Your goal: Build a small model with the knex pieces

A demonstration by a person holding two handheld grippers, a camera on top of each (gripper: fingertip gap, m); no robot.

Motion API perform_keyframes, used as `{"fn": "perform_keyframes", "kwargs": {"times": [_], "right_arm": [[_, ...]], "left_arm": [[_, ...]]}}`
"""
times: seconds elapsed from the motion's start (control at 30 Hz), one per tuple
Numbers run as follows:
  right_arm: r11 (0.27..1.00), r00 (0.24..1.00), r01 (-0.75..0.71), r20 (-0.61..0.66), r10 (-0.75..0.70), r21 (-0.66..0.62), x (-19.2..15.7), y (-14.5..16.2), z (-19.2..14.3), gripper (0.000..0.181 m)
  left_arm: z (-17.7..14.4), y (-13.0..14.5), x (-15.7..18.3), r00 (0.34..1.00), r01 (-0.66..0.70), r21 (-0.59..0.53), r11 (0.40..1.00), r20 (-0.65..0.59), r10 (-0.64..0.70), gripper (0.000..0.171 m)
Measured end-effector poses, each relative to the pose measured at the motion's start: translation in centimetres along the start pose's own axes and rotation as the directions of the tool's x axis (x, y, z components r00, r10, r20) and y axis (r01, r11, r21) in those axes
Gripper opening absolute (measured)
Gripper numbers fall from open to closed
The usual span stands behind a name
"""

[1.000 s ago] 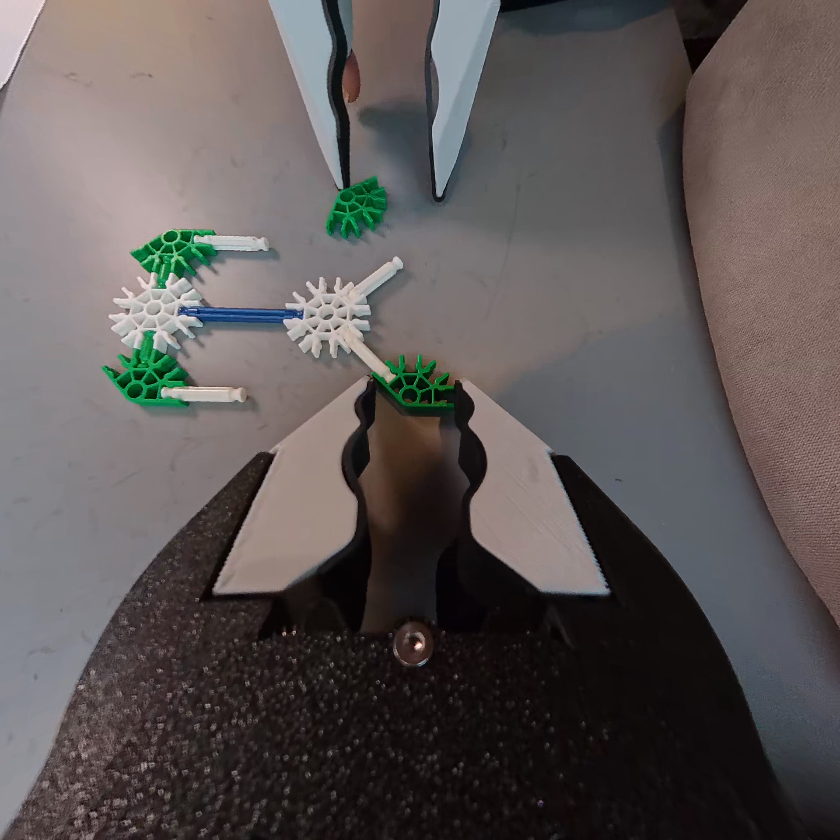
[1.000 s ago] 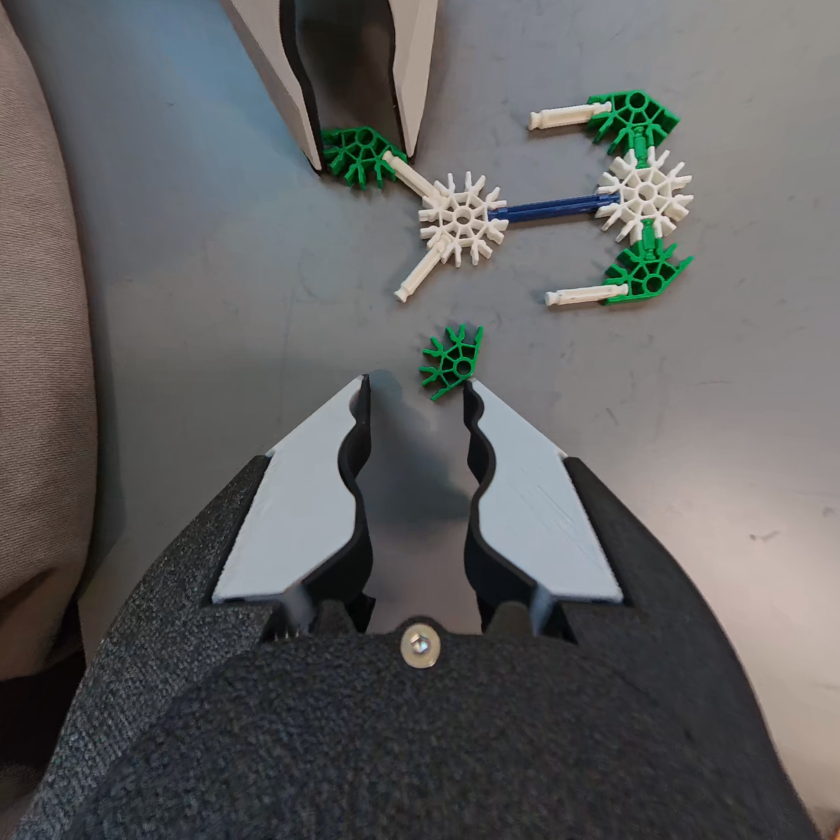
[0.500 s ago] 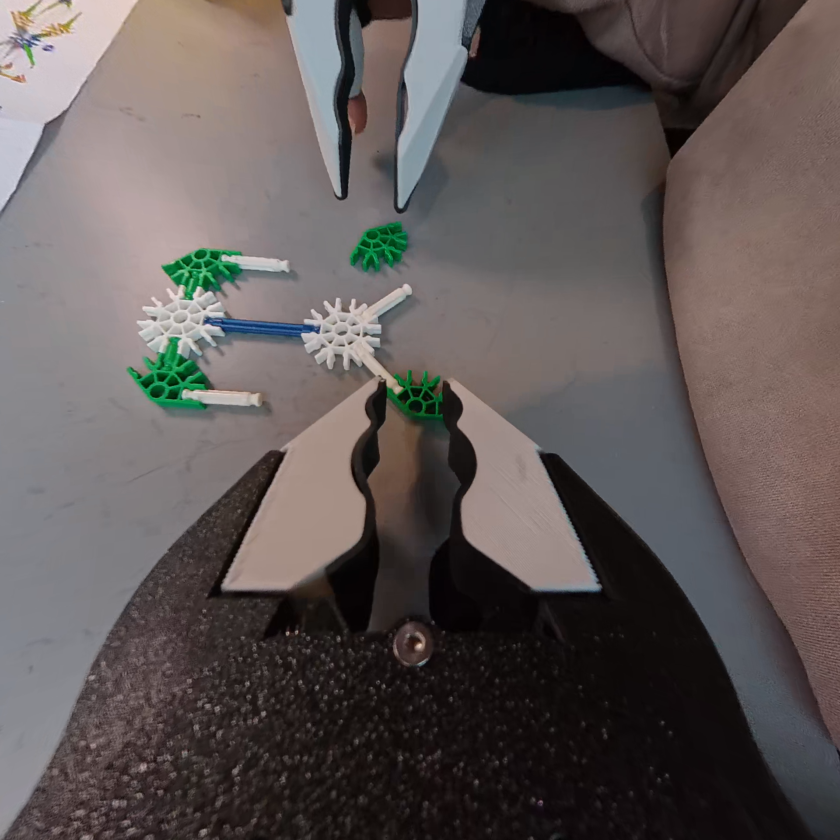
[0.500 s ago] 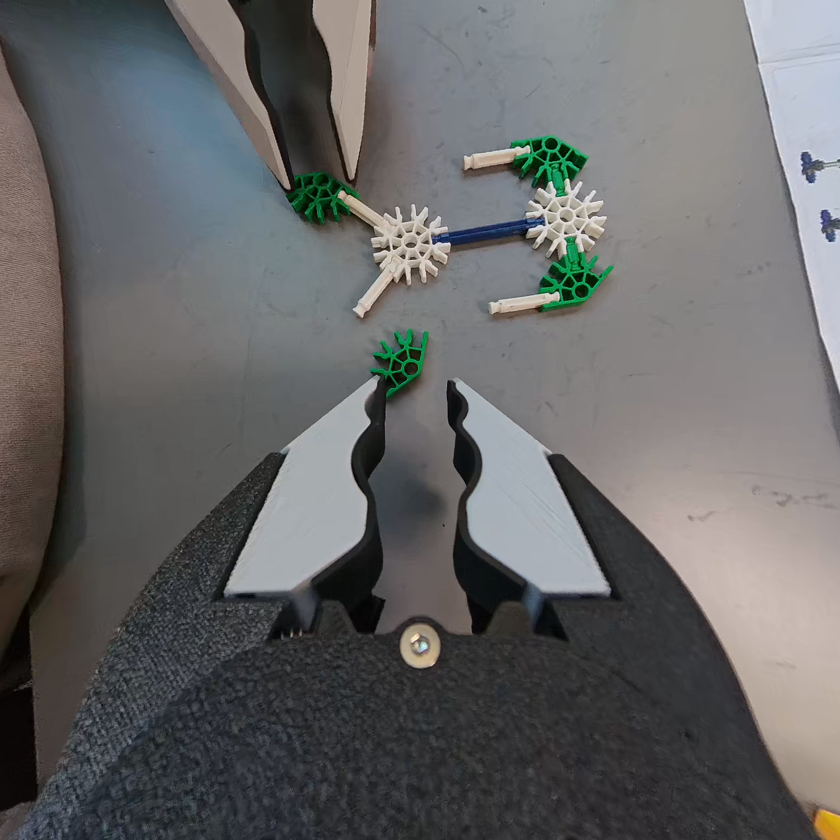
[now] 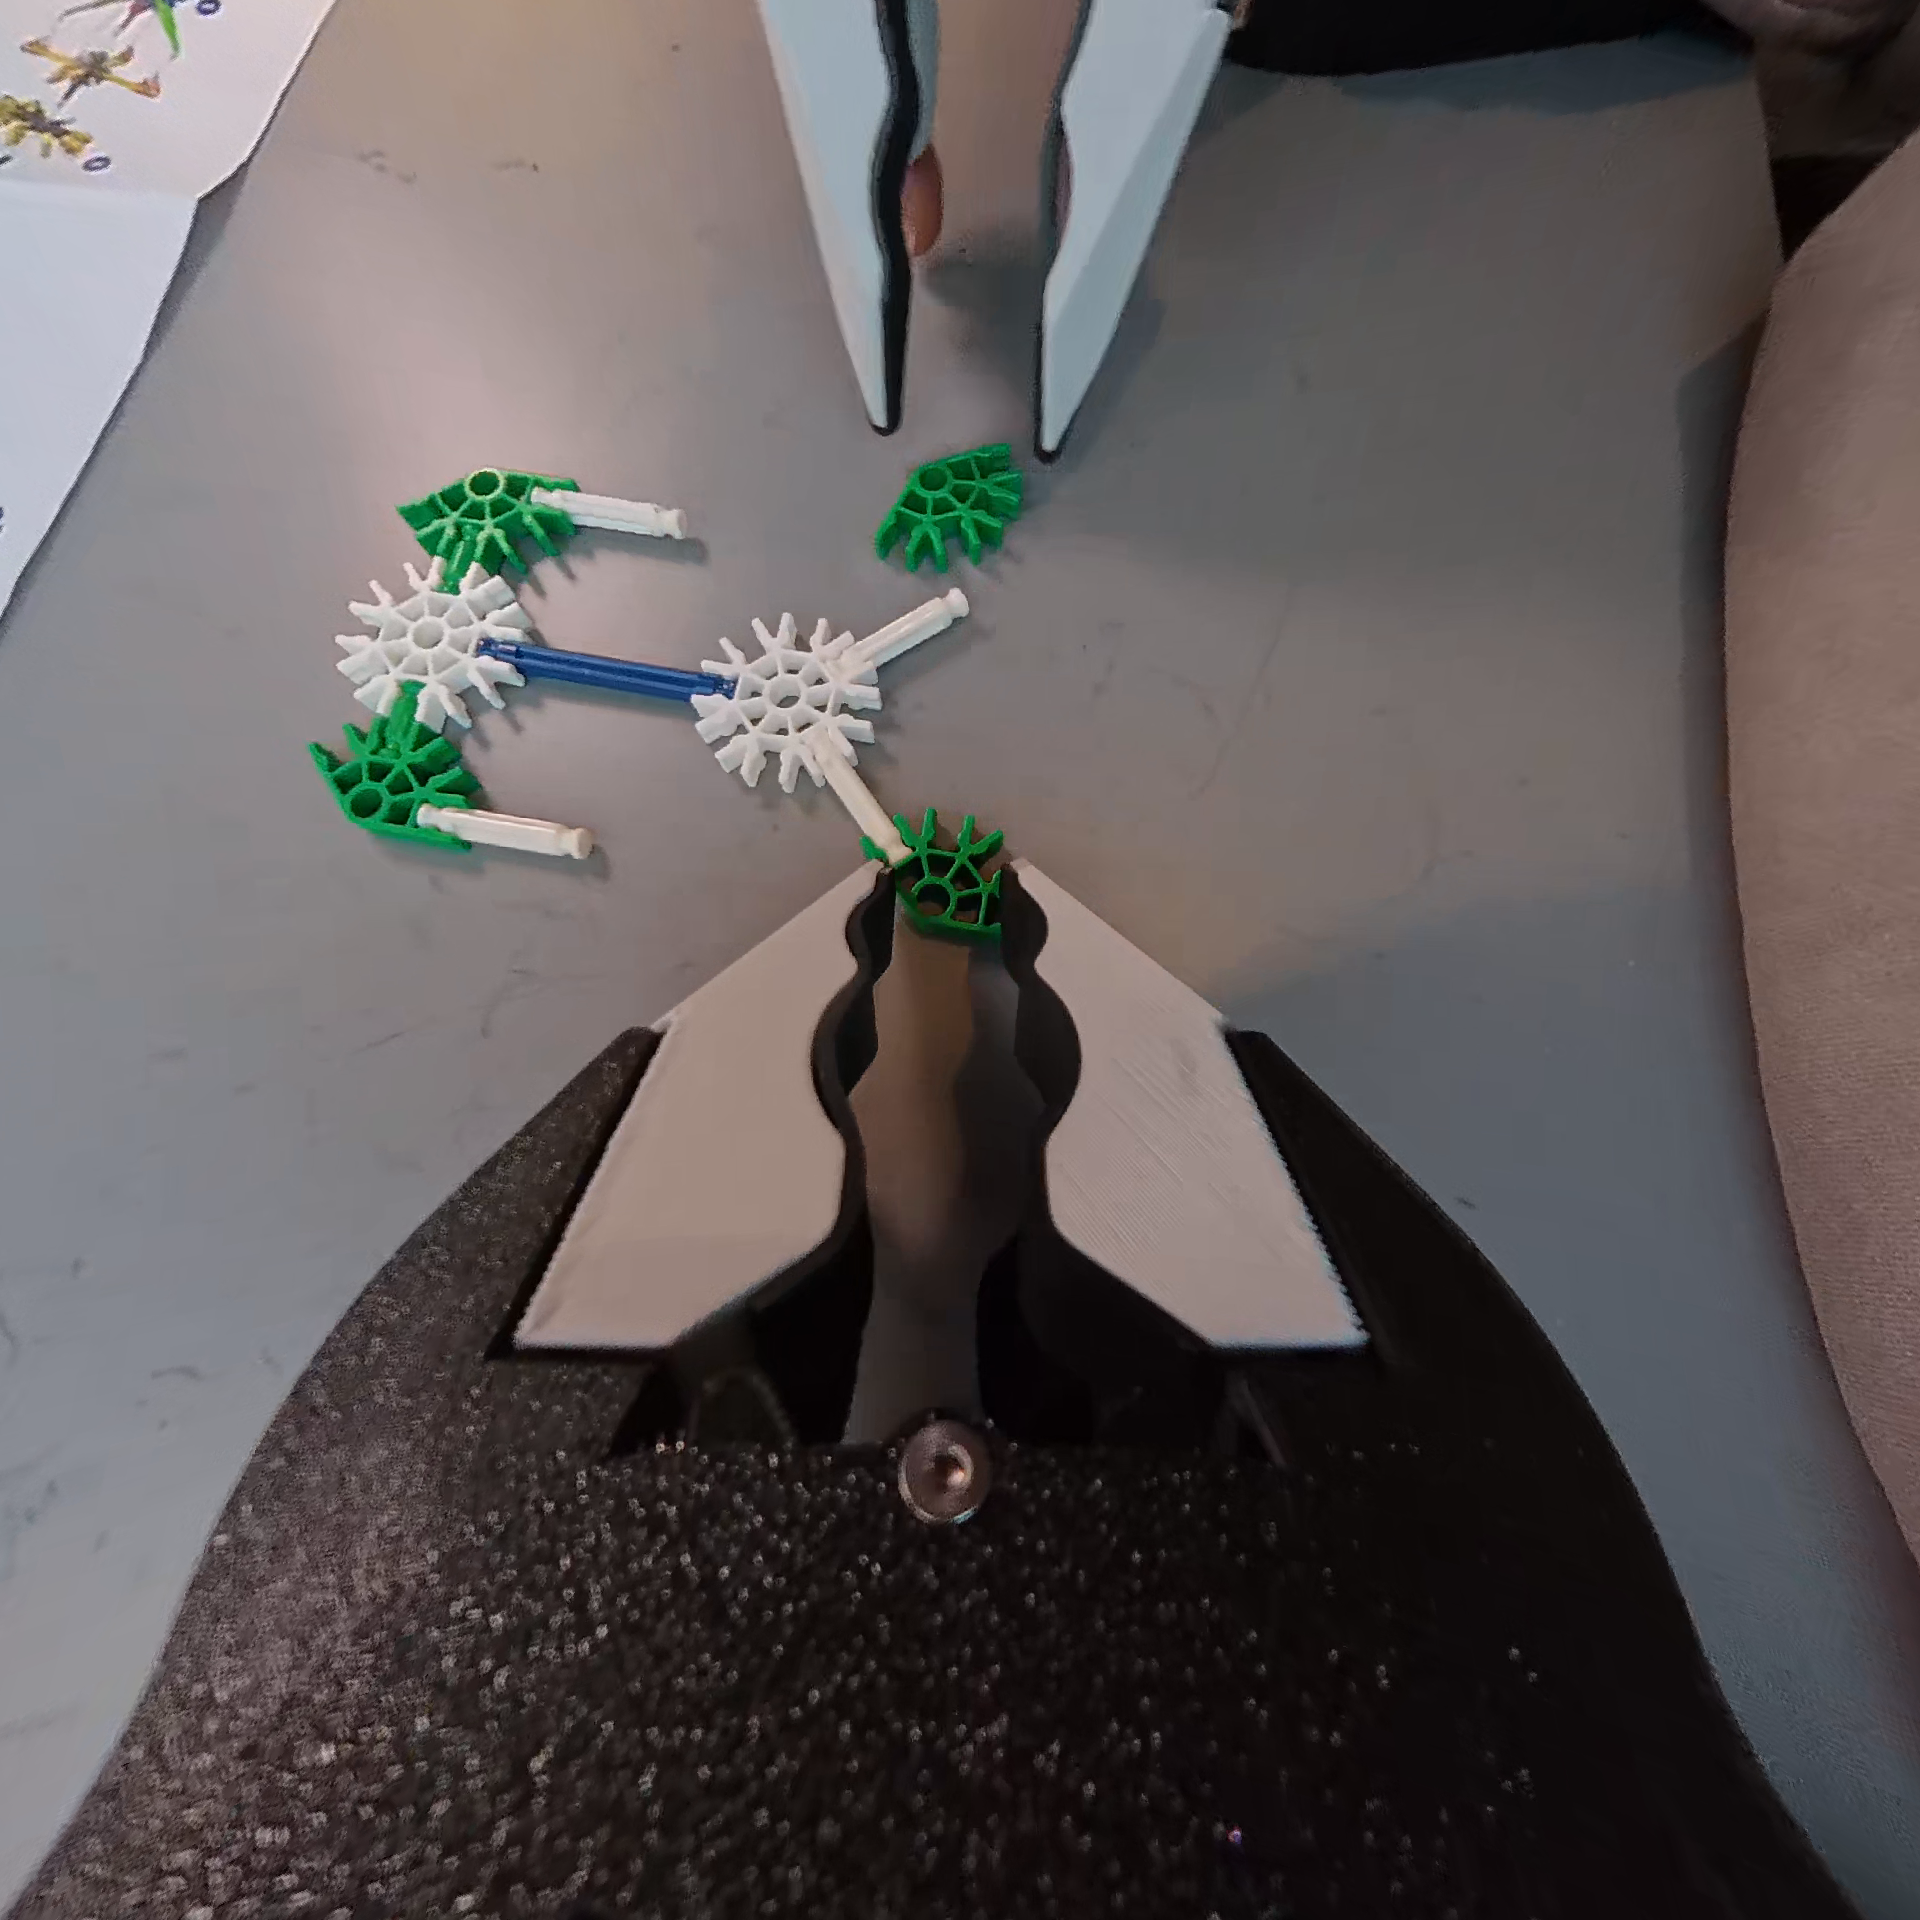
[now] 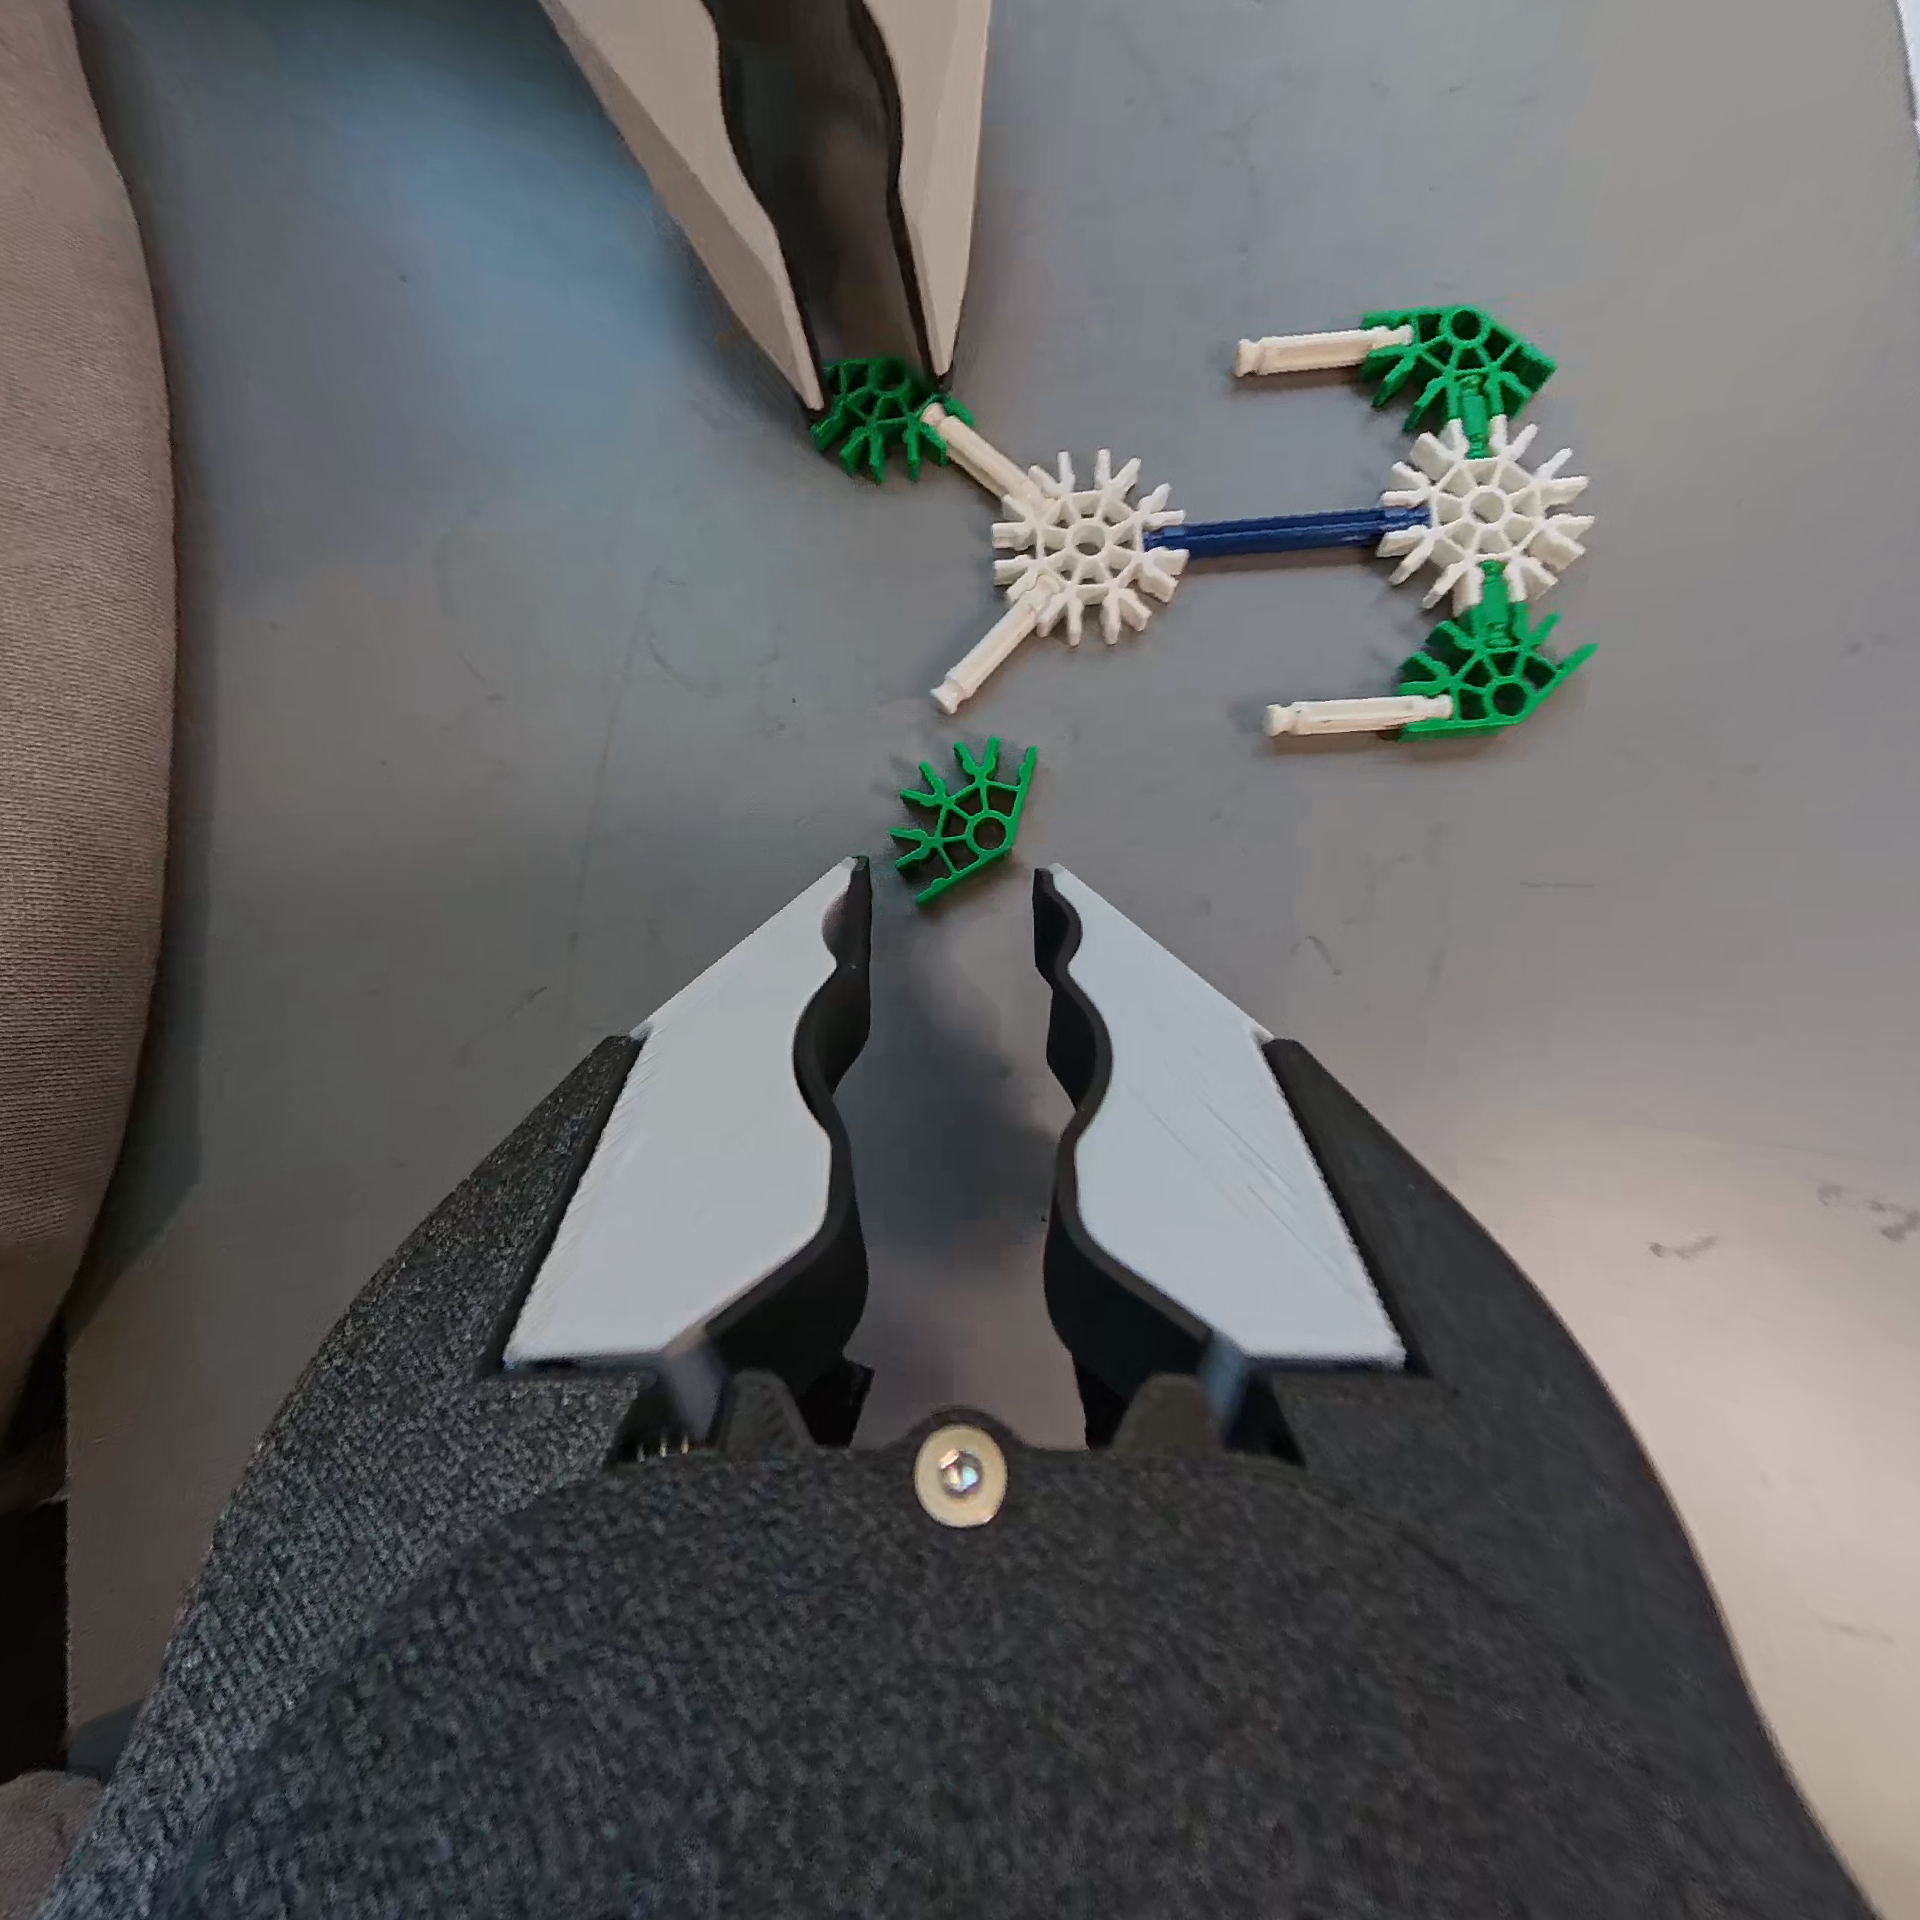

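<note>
A toy assembly lies flat on the grey table (image 5: 1351, 727): two white snowflake wheels (image 5: 787, 698) joined by a blue rod (image 5: 608, 673), with white rods and green fan connectors. My left gripper (image 5: 945, 875) is shut on the green end connector (image 5: 948, 883) of one white rod; it also shows in the right wrist view (image 6: 878, 387). A loose green connector (image 6: 966, 821) lies just beyond my right gripper (image 6: 951, 871), which is open and empty. In the left wrist view the right gripper (image 5: 964, 438) stands over that loose connector (image 5: 951, 509).
A beige fabric cushion (image 5: 1849, 727) borders the table beside both grippers; it also shows in the right wrist view (image 6: 73, 520). White paper sheets (image 5: 94, 260) with coloured pictures lie at the far left corner. A free white rod end (image 6: 948, 694) points at the loose connector. The tips of one gripper are about 10 cm away from the tips of the other.
My left gripper's fingers have closed in on the green end connector. My right gripper drew back and narrowed, then came forward again and opened wider behind the loose connector.
</note>
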State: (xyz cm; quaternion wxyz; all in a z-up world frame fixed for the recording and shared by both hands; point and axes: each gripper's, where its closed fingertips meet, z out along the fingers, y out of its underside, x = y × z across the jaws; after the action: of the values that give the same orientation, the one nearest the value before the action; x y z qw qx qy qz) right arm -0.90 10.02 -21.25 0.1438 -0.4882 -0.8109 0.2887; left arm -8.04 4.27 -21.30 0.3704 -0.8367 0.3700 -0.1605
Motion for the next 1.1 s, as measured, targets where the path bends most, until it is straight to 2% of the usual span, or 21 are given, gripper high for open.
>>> {"fn": "perform_keyframes", "kwargs": {"times": [0.2, 0.4, 0.57, 0.73, 0.93, 1.1], "right_arm": [[0.999, 0.991, 0.044, 0.128, -0.042, -0.012, -2.9, -0.1, 0.2, 0.027], [1.0, 0.999, 0.028, 0.028, -0.028, -0.004, -1.0, -0.4, 0.3, 0.035], [0.998, 0.999, 0.044, -0.028, -0.045, -0.043, -0.9, -0.8, 1.4, 0.038], [0.999, 0.998, 0.019, -0.054, -0.021, -0.05, -0.8, -1.2, 1.7, 0.026], [0.999, 0.993, -0.049, -0.103, 0.051, 0.023, -0.2, -3.0, 1.0, 0.025], [0.994, 0.985, -0.105, -0.137, 0.101, -0.017, 0.2, -2.5, 1.7, 0.025]], "left_arm": [[0.0, 0.0, -0.9, 0.997, 0.079, 0.016, 0.997, 0.014, -0.08, 0.019], [-0.3, 0.1, -0.6, 0.998, 0.067, 0.01, 0.998, -0.005, -0.066, 0.019], [-0.4, -0.7, 0.0, 0.998, 0.054, 0.062, 0.997, -0.046, -0.051, 0.028], [0.2, 0.2, -0.7, 1.0, 0.03, 0.011, 0.999, -0.002, -0.03, 0.03], [0.6, 0.0, -0.8, 0.994, 0.104, -0.005, 0.995, 0.02, -0.103, 0.026], [1.1, -0.4, -1.1, 0.979, 0.169, -0.018, 0.985, 0.117, -0.166, 0.026]]}}
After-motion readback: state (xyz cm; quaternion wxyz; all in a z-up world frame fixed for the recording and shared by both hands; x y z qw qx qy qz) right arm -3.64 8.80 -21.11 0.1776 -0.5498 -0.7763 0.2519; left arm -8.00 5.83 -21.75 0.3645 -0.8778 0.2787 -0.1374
